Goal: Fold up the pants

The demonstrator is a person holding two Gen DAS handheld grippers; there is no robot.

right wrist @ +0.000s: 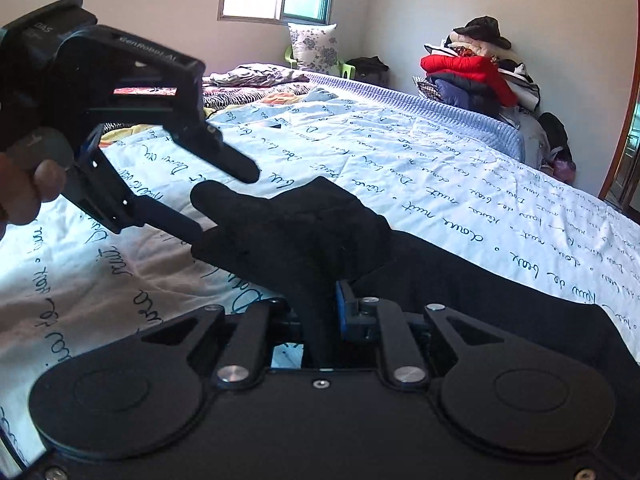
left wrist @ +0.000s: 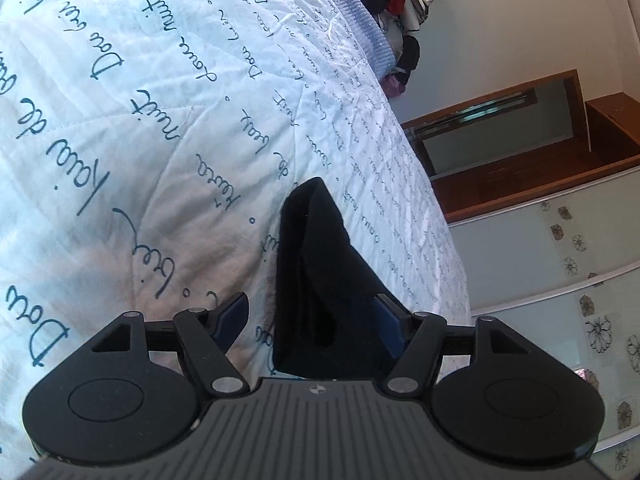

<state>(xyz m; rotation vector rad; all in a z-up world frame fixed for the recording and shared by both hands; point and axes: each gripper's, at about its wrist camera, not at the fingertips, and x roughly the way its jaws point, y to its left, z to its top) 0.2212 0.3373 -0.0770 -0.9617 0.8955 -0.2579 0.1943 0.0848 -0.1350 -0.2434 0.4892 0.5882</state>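
Right claw: clamped on a bunched fold of black pants, centre frame.
Left claw: spread apart, around the pants' edge.
Progress: early; pants rumpled on quilted bed, unfolded.

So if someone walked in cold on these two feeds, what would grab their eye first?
Probably the black pants, bunched up off the white quilt with blue script in the middle of the right wrist view, pinched in the shut right tool. Next, the left tool at upper left of that view, its jaws open around one end of the fabric. In the background, the clothes pile topped by a red jacket stands out against the far wall.
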